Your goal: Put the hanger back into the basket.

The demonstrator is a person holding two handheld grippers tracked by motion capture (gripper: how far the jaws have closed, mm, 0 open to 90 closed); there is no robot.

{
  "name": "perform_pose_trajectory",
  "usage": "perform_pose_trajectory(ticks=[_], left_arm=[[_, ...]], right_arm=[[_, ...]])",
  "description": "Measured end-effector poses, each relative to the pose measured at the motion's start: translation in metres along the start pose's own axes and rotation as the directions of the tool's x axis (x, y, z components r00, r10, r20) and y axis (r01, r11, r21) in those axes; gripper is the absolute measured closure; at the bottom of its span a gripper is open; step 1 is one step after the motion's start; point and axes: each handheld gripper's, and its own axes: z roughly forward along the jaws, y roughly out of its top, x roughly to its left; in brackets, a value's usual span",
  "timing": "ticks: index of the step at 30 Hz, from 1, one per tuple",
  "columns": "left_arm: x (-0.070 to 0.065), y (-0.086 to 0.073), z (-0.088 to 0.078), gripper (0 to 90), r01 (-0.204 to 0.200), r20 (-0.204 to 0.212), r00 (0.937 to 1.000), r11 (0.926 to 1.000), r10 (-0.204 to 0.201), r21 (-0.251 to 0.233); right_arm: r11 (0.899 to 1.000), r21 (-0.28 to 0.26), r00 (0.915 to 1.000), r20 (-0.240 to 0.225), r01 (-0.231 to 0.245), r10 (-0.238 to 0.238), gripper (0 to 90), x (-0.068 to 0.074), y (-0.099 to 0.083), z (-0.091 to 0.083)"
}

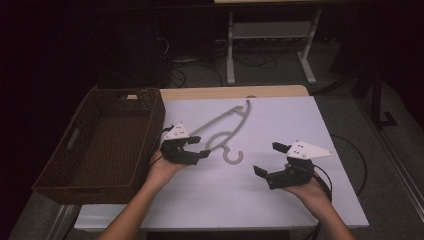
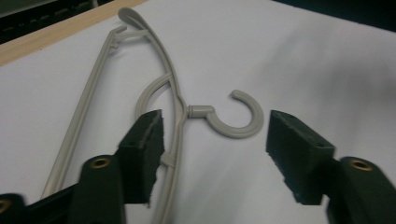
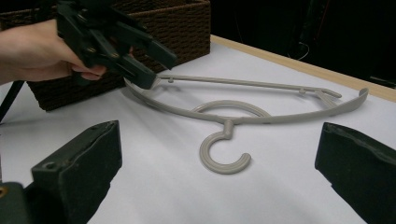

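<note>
Your left tool point(image 1: 196, 148) sits at the near left end of the hanger point(image 1: 220, 131), low over the white worktop point(image 1: 280, 200). In the left gripper view the hanger's curved arm point(image 2: 176, 140) runs up between the two jaws, close beside the left pad point(image 2: 144, 154), while the right pad point(image 2: 294, 154) stands well off it. The hook point(image 2: 236, 119) also lies in the gap between the pads, nearer the middle. The jaws are about half open; no pad presses on the hanger, though I cannot tell whether the left pad brushes the arm. In the right gripper view that tool point(image 3: 140, 65) hangs over the hanger's end point(image 3: 140, 91), just in front of the basket point(image 3: 177, 23).

The hanger lies flat on the worktop, slanting from near the basket point(image 1: 100, 135) toward the far middle, with its hook point(image 1: 232, 157) pointing back toward you.

Your right tool point(image 1: 272, 160) is held wide and has nothing in it. It is well to the right of the hook, apart from the hanger. In its own view the hook point(image 3: 224, 156) lies on the worktop ahead, between the two spread jaws but beyond them.
</note>
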Motion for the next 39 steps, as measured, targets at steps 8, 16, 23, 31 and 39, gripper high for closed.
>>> perform_pose_trajectory(ticks=[8,16,23,31,39], left_arm=[[0.017,-0.007,0.019,52.2,-0.001,-0.015,0.9999,0.9988,0.002,0.049],[0.024,-0.017,0.035,63.2,-0.047,-0.004,0.9988,0.9898,0.048,0.134],[0.027,-0.022,0.039,69.1,-0.048,0.005,0.9989,0.9848,0.047,0.167],[0.030,-0.026,0.043,74.6,-0.030,0.005,0.9996,0.9816,0.029,0.189],[0.031,-0.027,0.046,80.1,-0.013,0.023,0.9997,0.9792,0.009,0.203]], right_arm=[[1.000,-0.002,1.0000,0.005,-0.001,0.001,0.0,-0.001,0.000,-0.001],[1.000,-0.002,1.0000,0.008,0.000,0.000,0.0,-0.002,0.000,-0.001],[1.000,0.002,1.0000,0.006,-0.002,0.002,0.0,-0.002,0.000,-0.001],[1.000,0.005,1.0000,0.006,-0.005,0.005,0.1,-0.002,0.000,-0.001],[1.000,0.000,0.9999,0.012,-0.002,0.002,0.1,-0.003,0.000,-0.001]])
